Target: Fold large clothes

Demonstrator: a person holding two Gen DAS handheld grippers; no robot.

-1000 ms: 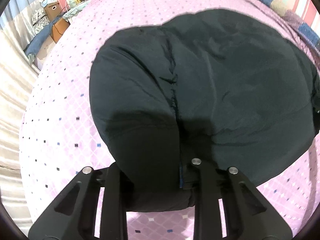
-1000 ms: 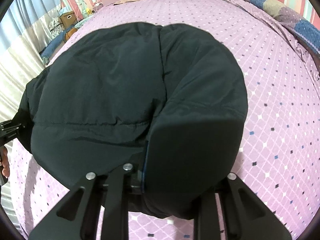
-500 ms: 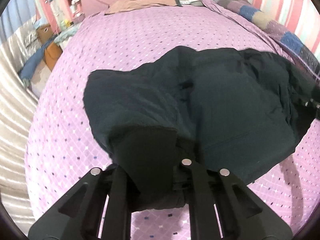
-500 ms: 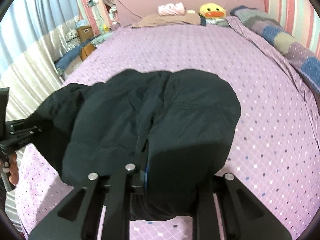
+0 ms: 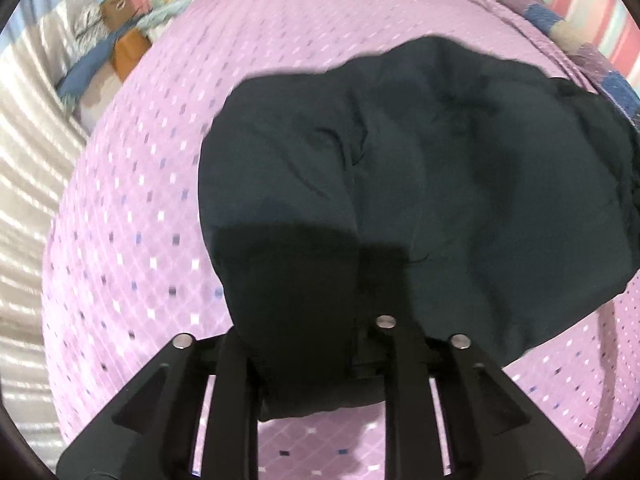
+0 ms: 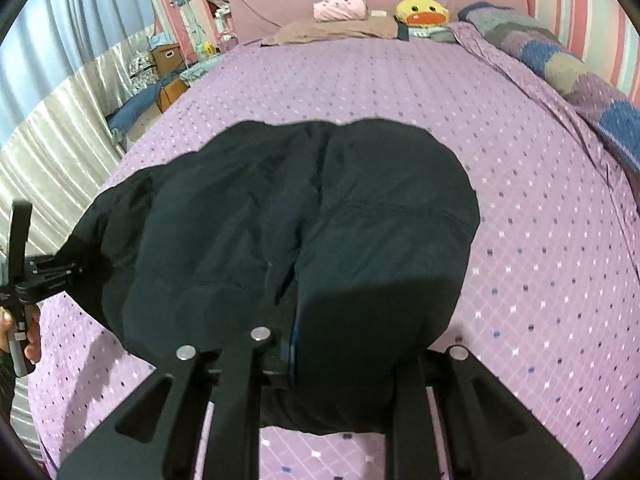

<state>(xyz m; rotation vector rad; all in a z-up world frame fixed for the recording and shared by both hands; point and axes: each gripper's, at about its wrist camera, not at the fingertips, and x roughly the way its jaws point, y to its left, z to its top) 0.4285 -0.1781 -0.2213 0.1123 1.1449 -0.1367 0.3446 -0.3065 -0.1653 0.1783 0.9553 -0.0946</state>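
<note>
Seen from the left wrist, the left gripper point(image 5: 308, 360) is closed on a thick bunch at the near left corner of the dark jacket point(image 5: 420, 184), the cloth filling the gap between its fingers. Gripped there, the hem hangs slack above the purple bedspread point(image 5: 132, 216), while the body of the garment spreads away to the far right. A cardboard box point(image 5: 120, 12) sits off the bed's far left corner.

From the right wrist, the right gripper point(image 6: 328, 368) likewise pinches the jacket point(image 6: 280, 220), its fingers closed on a fat fold at the near right corner, beside the front opening. At the left edge, the other tool point(image 6: 32, 276) shows in a hand, cloth stretched taut to it. Holding both near corners apart apparently keeps the hem straight, ready to be carried over for a fold. Beyond, bare bedspread point(image 6: 520, 200) leaves room; a yellow duck toy point(image 6: 424, 12) rests by the headboard.
</note>
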